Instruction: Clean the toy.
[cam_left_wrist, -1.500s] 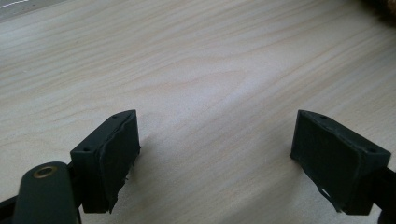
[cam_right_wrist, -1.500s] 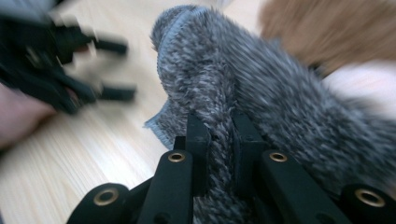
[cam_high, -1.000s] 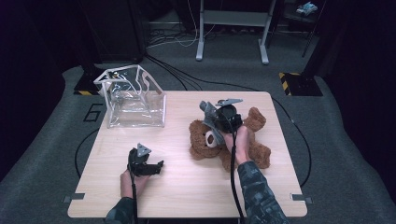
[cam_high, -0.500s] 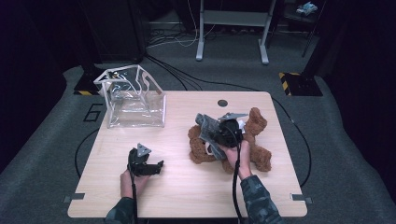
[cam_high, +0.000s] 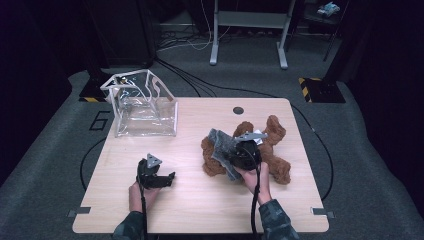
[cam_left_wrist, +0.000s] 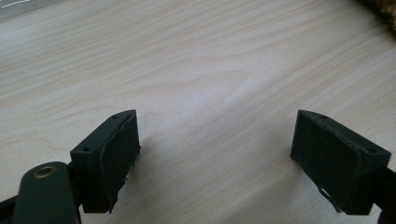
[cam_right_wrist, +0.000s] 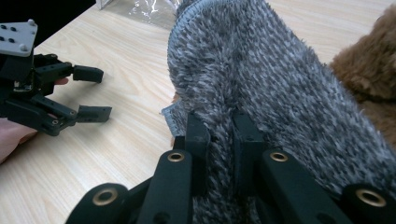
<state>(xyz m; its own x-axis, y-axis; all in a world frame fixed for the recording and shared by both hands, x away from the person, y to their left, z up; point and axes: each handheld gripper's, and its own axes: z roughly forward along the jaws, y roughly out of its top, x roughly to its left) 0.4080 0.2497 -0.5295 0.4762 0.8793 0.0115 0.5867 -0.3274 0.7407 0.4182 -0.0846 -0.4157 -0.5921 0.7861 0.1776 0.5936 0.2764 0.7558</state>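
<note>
A light wooden desk (cam_high: 200, 210) with rounded corners carries everything here, and the brown teddy bear (cam_high: 272, 150) serves as the landmark, lying on its back right of the middle. The right tongs (cam_high: 227, 152) sit just over the bear's left flank, clenched on a fuzzy grey knitted cloth (cam_high: 220, 145); in the right gripper view the cloth (cam_right_wrist: 252, 70) is pinched between the two jaws and rises away from them, with the bear's fur (cam_right_wrist: 369, 70) just beside it. Seen from above, the cloth's long axis runs slantwise from upper left to lower right across the bear's side.

Left of the bear, well apart from it, the left tongs (cam_high: 167, 179) rest low over bare wood near the front edge, jaws spread wide and holding nothing; the left gripper view shows only wood grain between the two pads (cam_left_wrist: 116, 158).

Further left and behind the bear, near the far edge, stands a clear plastic box (cam_high: 145, 107) with a white rim.

Open desk lies between box, left tongs and bear, and along the front edge.

Count: one bear, one cloth, one box, two tongs.
</note>
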